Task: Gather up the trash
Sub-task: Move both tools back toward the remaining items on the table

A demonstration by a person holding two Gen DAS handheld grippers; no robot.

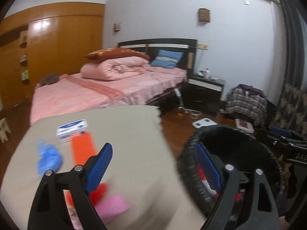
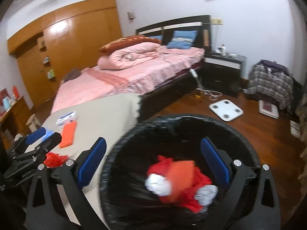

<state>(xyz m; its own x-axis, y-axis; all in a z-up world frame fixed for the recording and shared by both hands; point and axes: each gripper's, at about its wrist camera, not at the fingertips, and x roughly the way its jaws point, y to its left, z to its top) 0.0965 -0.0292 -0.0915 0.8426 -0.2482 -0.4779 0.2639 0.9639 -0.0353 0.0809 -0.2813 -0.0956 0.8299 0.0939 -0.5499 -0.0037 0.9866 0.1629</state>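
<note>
A black mesh trash bin (image 2: 119, 164) stands beside a beige-covered table (image 2: 107, 111); it also shows in the left wrist view (image 1: 187, 164). Red, orange and white crumpled trash (image 2: 178, 182) lies inside it. My right gripper (image 2: 153, 159) is open and empty above the bin. My left gripper (image 1: 155, 164) is open and empty over the table edge (image 1: 134, 134); it shows at the left of the right wrist view (image 2: 41, 136). On the table lie an orange packet (image 1: 82, 149), a blue crumpled piece (image 1: 49, 159), a blue-white box (image 1: 72, 129), red trash (image 1: 98, 191) and a pink piece (image 1: 113, 205).
A bed with pink bedding (image 2: 134, 72) stands behind the table. A dark nightstand (image 2: 222, 71), a white scale (image 2: 226, 109) on the wood floor, a chair with clothes (image 2: 270, 80) and an orange wardrobe (image 2: 63, 44) surround it.
</note>
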